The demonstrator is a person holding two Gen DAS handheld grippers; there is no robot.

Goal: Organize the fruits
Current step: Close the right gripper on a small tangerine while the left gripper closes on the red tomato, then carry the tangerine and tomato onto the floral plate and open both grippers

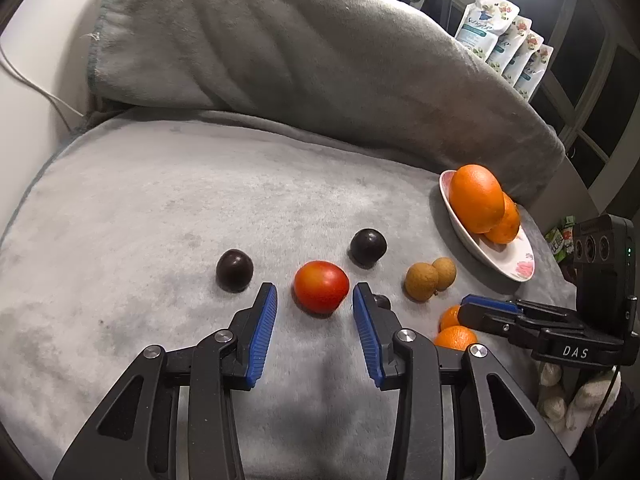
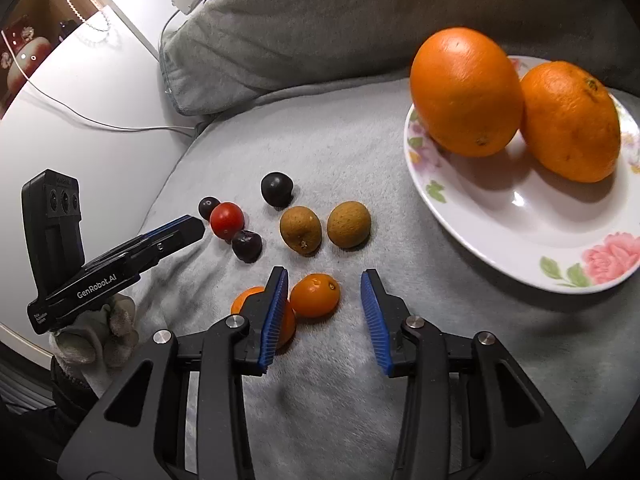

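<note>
Jaws of left gripper [image 1: 314, 300] stand apart around the red tomato [image 1: 321, 286], untouched; right gripper [image 2: 324, 286], also parted, brackets the small kumquat [image 2: 315, 295].

Left tool [image 1: 315, 300] angled down, jaws parted, nothing gripped; right tool [image 2: 324, 284] likewise.

Grey blanket [image 2: 340, 392] surface: cherry tomato [image 1: 321, 287] between left claw [image 1: 315, 312] pads; floral plate [image 2: 500, 236] far right.
</note>
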